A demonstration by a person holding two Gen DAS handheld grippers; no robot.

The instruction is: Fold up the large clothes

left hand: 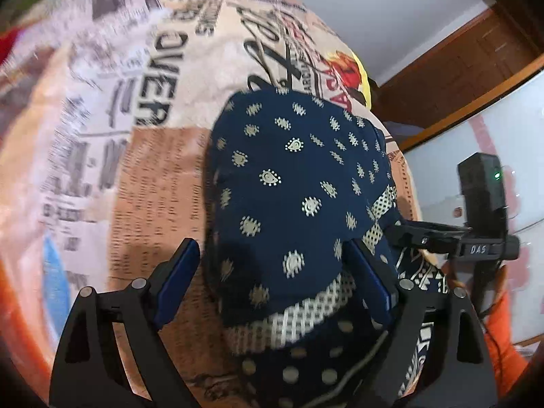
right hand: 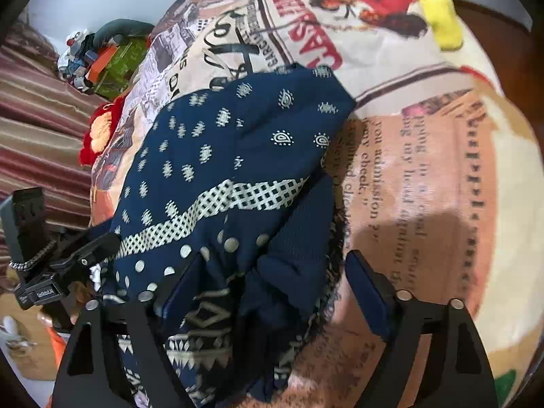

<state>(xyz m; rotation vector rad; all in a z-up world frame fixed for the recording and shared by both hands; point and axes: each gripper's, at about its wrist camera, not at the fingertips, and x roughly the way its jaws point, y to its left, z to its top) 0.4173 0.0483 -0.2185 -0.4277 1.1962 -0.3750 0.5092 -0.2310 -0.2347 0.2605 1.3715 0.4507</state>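
Mid-fold: navy patterned garment (left hand: pixel 289 183) bunched on printed bedsheet (left hand: pixel 153 176). Left gripper (left hand: pixel 272 272) and right gripper (right hand: pixel 272 282) spread wide, gripping nothing. Next, probably: pinch an edge, fold over.

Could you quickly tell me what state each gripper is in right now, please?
Left gripper: open, its fingers either side of the folded navy paisley-print cloth, gripping nothing.
Right gripper: open, jaws wide over the same cloth's edge, holding nothing.

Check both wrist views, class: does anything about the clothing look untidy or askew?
Yes. The navy patterned garment lies bunched on the newspaper-print bedsheet, its checked border band running crooked and layers overlapping unevenly near both open grippers.
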